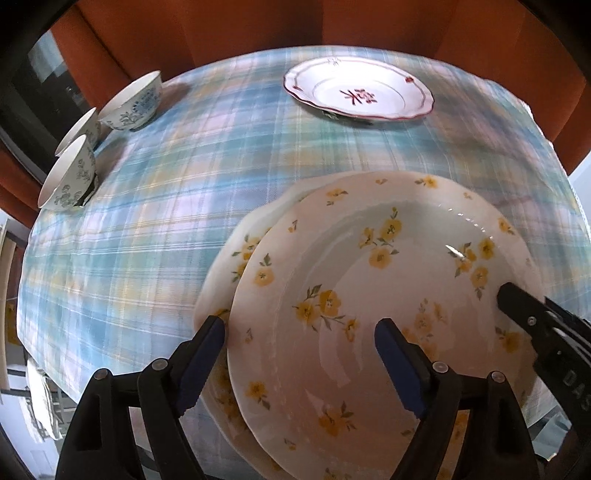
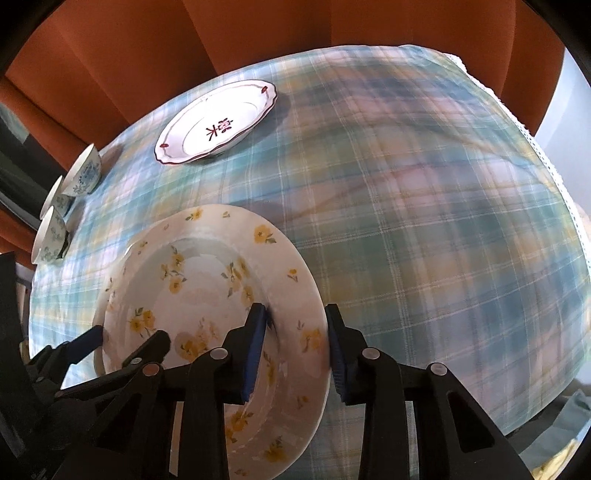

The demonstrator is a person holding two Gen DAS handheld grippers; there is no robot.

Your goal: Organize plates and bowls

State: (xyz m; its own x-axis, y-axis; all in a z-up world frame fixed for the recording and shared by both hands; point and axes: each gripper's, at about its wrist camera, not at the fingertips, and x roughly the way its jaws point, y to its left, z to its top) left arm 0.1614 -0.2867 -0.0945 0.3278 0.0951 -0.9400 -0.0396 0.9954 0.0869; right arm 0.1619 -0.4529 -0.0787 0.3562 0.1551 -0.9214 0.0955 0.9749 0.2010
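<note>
- Covering the whole table (image 1: 155,229) is a blue, green and yellow plaid cloth, with orange curtains (image 1: 258,26) hanging behind the far edge.
- Nearest the cameras lies the yellow-flowered plate (image 1: 369,280), resting on a second plate of the same pattern (image 1: 236,254) whose rim peeks out on its left side.
- Toward the far edge, well apart from that stack, sits the red-rimmed plate (image 1: 358,92) with a red character in its middle.
- Along the table's far left edge stand three blue-patterned bowls (image 1: 133,103), close together and tilted in the fisheye view.
- At the top plate's left rim, the left hand-held gripper (image 1: 299,339) has its jaws spread wide, one finger outside the rim and one over the plate's well, neither pad pressing.
- At the opposite rim, the right hand-held gripper (image 2: 295,332) straddles the edge with its jaws narrowed; the inner pad touches the plate face, the outer pad sits right at the rim, though whether it presses is unclear.
</note>
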